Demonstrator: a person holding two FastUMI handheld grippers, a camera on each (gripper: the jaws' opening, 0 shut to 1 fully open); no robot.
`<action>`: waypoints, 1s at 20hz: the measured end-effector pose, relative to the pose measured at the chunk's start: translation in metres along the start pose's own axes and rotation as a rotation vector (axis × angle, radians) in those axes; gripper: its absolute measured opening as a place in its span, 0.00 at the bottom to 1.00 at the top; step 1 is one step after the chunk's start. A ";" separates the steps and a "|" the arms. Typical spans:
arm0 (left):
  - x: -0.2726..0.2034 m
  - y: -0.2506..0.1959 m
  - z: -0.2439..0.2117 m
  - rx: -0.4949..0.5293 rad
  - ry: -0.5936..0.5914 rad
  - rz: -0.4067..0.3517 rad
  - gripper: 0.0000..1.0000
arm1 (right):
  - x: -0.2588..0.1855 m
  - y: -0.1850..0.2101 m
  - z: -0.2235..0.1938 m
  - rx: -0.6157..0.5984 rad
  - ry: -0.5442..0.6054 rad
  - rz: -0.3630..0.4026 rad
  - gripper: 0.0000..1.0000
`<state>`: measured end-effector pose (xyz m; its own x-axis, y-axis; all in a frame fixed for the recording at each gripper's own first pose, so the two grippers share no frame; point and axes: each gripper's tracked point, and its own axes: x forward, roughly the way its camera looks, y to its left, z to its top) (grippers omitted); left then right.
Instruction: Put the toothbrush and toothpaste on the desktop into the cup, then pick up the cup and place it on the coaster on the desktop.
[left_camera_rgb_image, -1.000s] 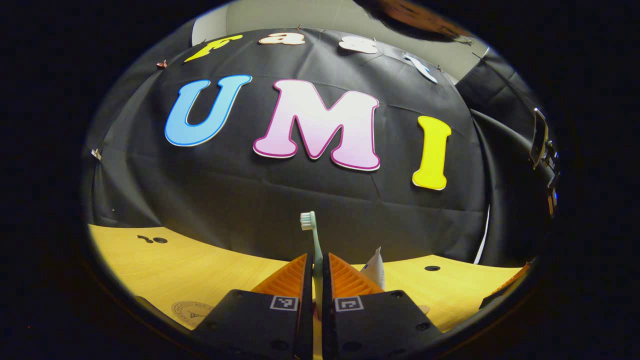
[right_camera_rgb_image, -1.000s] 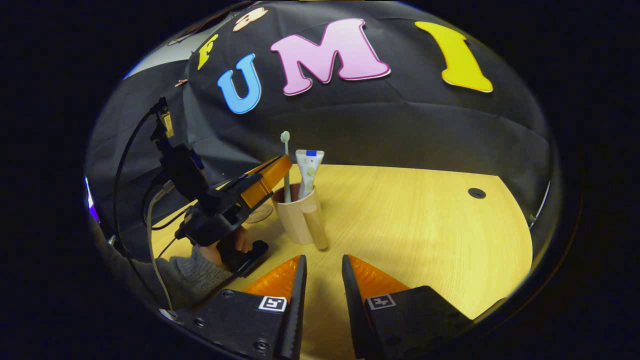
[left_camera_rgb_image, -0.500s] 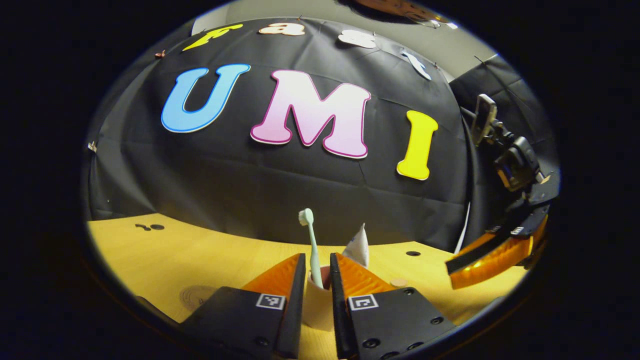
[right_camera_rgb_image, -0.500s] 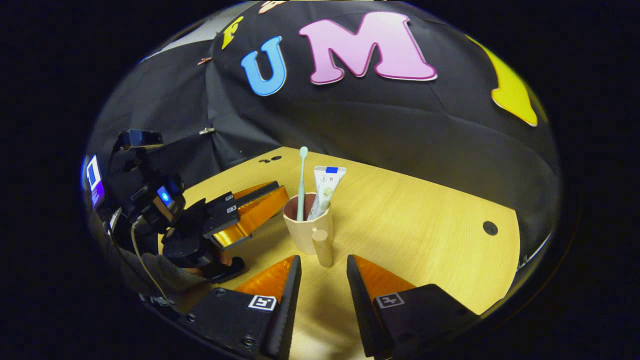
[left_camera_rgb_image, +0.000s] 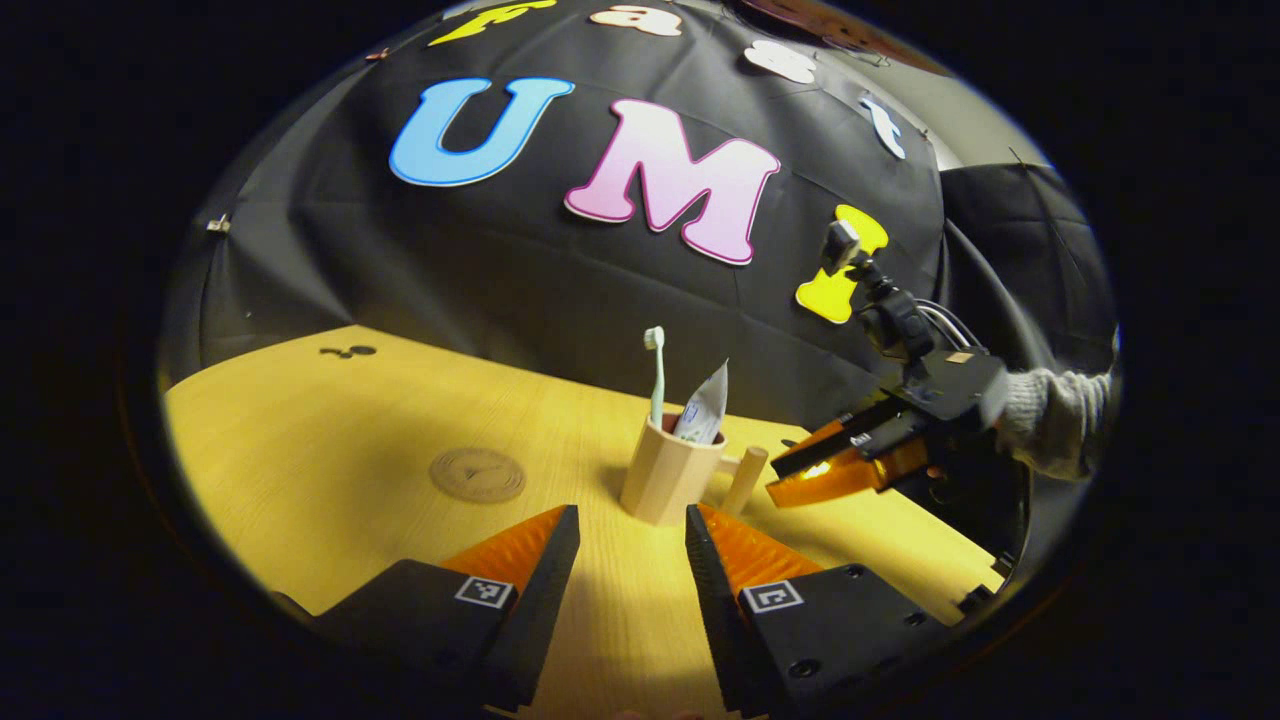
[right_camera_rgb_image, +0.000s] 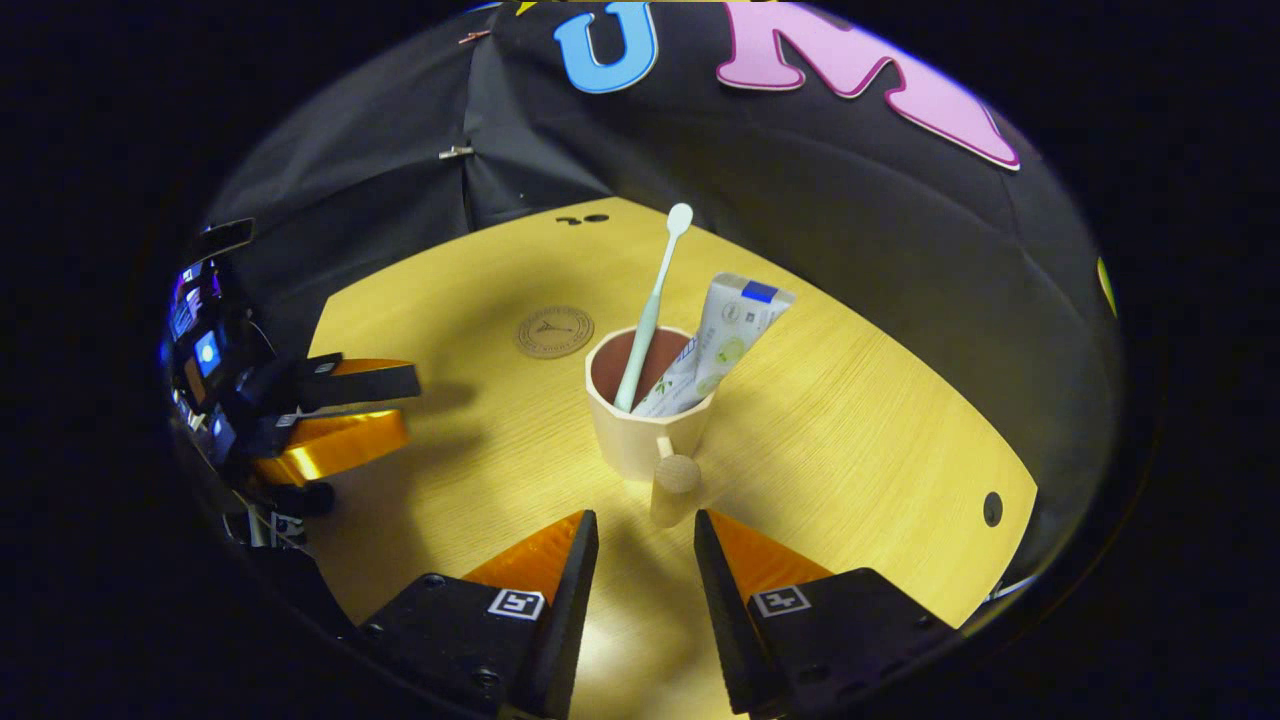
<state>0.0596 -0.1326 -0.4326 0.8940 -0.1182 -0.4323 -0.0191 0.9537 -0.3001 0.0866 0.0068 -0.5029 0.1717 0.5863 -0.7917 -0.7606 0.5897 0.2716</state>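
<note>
Surface, left gripper view: a pale wooden desktop (left_camera_rgb_image: 330, 440) is seen before a black cloth wall.
Cup, left gripper view: a beige cup (left_camera_rgb_image: 668, 482) stands upright on the desktop, its peg handle towards the right.
Contents, left gripper view: a toothbrush (left_camera_rgb_image: 657, 376) and a toothpaste tube (left_camera_rgb_image: 703, 405) are held inside it (bristles up).
Coaster: a round coaster (left_camera_rgb_image: 477, 474) lies flat to the left of the cup, apart from it.
Left gripper (left_camera_rgb_image: 630, 525): its fingers are spread apart with nothing between them, short of the cup.
Right gripper, left gripper view: the right gripper (left_camera_rgb_image: 790, 480) is seen near the handle, held by a sleeved hand.

Surface, right gripper view: the same desktop (right_camera_rgb_image: 860, 420) is viewed from above.
Cup, right gripper view: the cup (right_camera_rgb_image: 645, 415) stands with toothbrush (right_camera_rgb_image: 652, 305) and tube (right_camera_rgb_image: 722, 340) leaning in it; the coaster (right_camera_rgb_image: 554, 331) lies beyond.
Right gripper (right_camera_rgb_image: 645, 528): its fingers are parted, the handle just ahead, untouched.
Left gripper, right gripper view: the left gripper (right_camera_rgb_image: 405, 405) is seen at the left, well apart from the cup.
</note>
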 end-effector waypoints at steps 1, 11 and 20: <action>-0.015 0.007 -0.003 -0.003 0.016 0.025 0.70 | 0.005 -0.001 0.000 -0.007 0.016 0.001 0.60; -0.049 0.041 0.001 0.021 0.014 0.158 0.73 | 0.060 -0.013 0.001 -0.064 0.162 0.007 0.57; -0.049 0.060 -0.005 0.005 0.019 0.201 0.73 | 0.082 -0.011 -0.003 -0.094 0.250 0.029 0.49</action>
<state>0.0130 -0.0704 -0.4337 0.8638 0.0696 -0.4990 -0.1940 0.9600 -0.2019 0.1069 0.0464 -0.5725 -0.0020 0.4392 -0.8984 -0.8198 0.5137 0.2530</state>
